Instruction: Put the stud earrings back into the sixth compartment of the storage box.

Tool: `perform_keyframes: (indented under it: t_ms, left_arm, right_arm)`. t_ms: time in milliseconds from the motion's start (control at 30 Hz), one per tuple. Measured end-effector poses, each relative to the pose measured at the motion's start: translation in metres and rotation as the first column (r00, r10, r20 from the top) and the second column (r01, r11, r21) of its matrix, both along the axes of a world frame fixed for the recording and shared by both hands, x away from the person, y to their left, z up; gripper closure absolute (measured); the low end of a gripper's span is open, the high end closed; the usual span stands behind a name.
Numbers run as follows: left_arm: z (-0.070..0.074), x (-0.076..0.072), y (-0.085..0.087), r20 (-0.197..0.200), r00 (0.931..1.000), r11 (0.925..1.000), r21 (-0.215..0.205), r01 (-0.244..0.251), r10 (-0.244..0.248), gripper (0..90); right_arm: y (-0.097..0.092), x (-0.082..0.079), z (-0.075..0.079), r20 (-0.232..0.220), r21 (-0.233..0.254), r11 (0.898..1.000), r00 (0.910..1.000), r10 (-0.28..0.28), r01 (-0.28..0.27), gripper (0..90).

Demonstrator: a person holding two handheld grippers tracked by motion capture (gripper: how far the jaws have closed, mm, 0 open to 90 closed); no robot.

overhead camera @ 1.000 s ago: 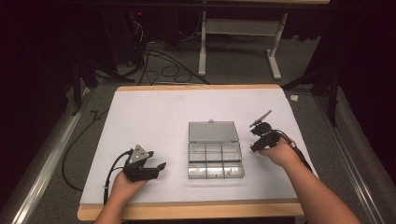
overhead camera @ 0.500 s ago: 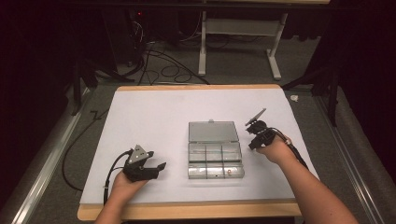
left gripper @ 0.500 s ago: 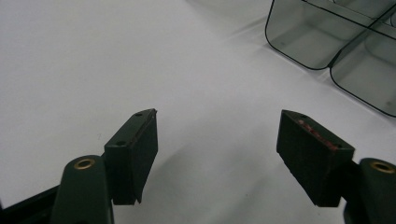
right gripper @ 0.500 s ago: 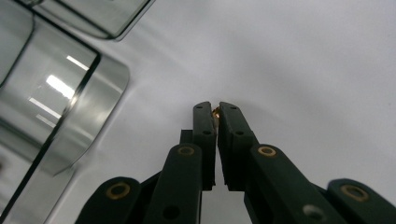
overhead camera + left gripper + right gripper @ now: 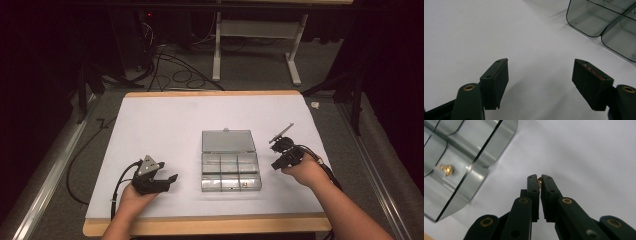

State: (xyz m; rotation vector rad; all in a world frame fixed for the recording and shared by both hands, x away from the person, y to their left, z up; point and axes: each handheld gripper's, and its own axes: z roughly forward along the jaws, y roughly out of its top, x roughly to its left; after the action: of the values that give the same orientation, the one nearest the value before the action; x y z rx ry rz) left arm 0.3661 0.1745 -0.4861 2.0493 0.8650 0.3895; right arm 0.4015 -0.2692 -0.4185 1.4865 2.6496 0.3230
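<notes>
— What has the right gripper (image 5: 540,179) got?
— A tiny gold piece (image 5: 539,179), pinched at its fingertips; the jaws just squeezed together on it. The clear box (image 5: 461,167) sits just beside them.
— And the left gripper (image 5: 540,68)?
— Wide open, holding nothing, box (image 5: 604,22) ahead.

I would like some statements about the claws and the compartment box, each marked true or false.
1. The right claw is shut on a small brass part. True.
2. The left claw is shut. False: its jaws stand wide apart with nothing between them.
3. The clear compartment box has its lid open. True.
4. Every compartment is without contents. False: another brass part lies in one.
5. The left claw rests inside the box. False: it is beside it, over the white table.
</notes>
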Motion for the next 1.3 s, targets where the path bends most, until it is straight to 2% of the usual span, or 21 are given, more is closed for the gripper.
perform_keyframes:
  t_ms: [233,500,967,1200,1300]
  left_arm:
    - [0.000,0.000,0.000,-0.001,1.0000,1.0000,0.002,-0.002,0.002,29.9]
    - [0.000,0.000,0.000,-0.001,1.0000,1.0000,0.005,0.000,0.000,30.0]
    - [0.000,0.000,0.000,0.002,1.0000,1.0000,0.003,-0.006,0.006,29.9]
    - [0.000,0.000,0.000,0.003,1.0000,1.0000,0.004,-0.006,0.006,29.9]
    - [0.000,0.000,0.000,0.001,1.0000,1.0000,0.003,-0.006,0.006,29.9]
  right_arm:
    - [-0.002,-0.021,0.001,-0.006,0.014,1.000,0.9997,0.023,-0.023,87.0]
    - [-0.005,-0.036,-0.005,-0.019,0.015,0.999,0.9994,0.029,-0.029,86.9]
    - [-0.007,-0.044,-0.001,-0.022,0.006,0.999,0.9991,0.036,-0.036,86.8]
    - [-0.001,-0.047,0.010,-0.019,-0.007,0.999,0.9987,0.047,-0.047,86.7]
    - [0.004,-0.049,0.017,-0.017,-0.009,0.998,0.9975,0.069,-0.069,86.7]
